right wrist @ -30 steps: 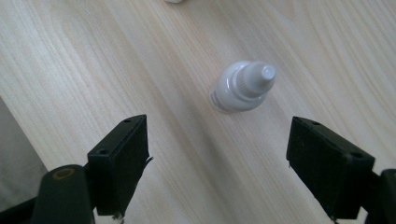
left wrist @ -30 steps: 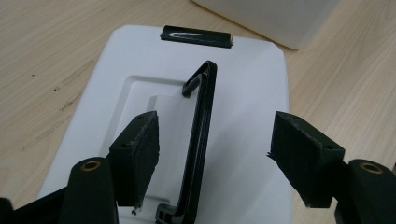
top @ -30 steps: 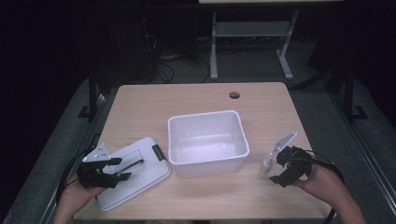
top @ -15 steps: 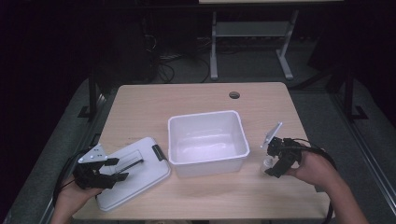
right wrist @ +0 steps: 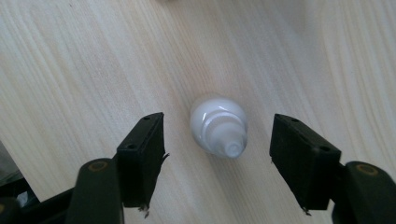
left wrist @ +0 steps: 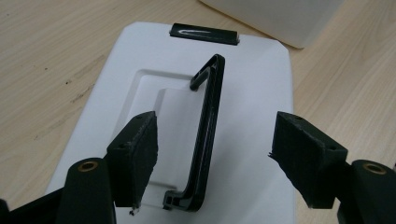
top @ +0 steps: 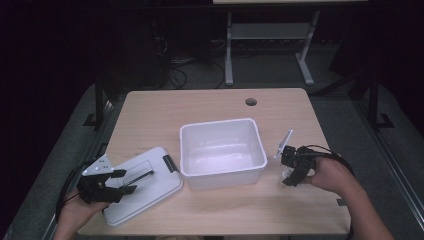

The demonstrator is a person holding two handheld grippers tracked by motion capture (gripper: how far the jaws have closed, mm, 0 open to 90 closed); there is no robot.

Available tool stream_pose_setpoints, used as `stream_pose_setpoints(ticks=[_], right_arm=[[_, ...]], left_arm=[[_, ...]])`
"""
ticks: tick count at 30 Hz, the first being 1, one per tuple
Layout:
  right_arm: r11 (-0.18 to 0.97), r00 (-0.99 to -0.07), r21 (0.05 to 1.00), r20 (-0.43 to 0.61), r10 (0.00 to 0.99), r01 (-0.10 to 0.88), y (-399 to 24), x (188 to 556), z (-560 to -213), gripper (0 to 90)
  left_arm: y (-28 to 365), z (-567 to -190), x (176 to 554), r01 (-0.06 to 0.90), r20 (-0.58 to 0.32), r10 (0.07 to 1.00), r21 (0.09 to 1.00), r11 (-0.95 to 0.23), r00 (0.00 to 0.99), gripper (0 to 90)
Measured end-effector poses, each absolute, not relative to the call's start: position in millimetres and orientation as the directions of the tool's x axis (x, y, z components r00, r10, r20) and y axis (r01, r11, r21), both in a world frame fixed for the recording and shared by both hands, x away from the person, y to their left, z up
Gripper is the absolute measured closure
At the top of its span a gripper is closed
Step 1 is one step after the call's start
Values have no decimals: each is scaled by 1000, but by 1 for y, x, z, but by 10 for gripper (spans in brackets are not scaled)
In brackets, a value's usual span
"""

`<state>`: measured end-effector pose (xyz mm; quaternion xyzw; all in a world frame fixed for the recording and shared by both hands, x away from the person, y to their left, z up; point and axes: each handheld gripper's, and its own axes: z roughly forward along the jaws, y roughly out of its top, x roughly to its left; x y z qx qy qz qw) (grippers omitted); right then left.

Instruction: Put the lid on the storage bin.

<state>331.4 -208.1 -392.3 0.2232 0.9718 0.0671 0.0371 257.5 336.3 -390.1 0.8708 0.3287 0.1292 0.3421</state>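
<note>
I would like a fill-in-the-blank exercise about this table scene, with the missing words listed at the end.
1. The white bin in the middle of the table is ____.
2. The lid lies to the bin's ____ in the high view.
3. The lid's handle is ____ in colour.
4. A small white bottle stands between the open jaws of the ____ gripper.

Missing words: empty; left; black; right

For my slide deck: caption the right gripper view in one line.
Right gripper with open jaws either side of a small white bottle standing on the wooden table, pads not touching it.
</note>
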Motion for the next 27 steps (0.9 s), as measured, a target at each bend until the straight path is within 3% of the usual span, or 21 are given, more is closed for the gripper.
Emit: stream_pose_setpoints(ticks=[9, 27], right_arm=[[908, -913, 119, -33, 407, 401, -206, 335, -398, 481], [916, -919, 87, -24, 395, 391, -201, 340, -405, 586]], left_arm=[[339, -390, 257, 489, -5, 667, 684, -541, 745, 306], [339, -387, 256, 484, -3, 671, 694, -533, 742, 305]])
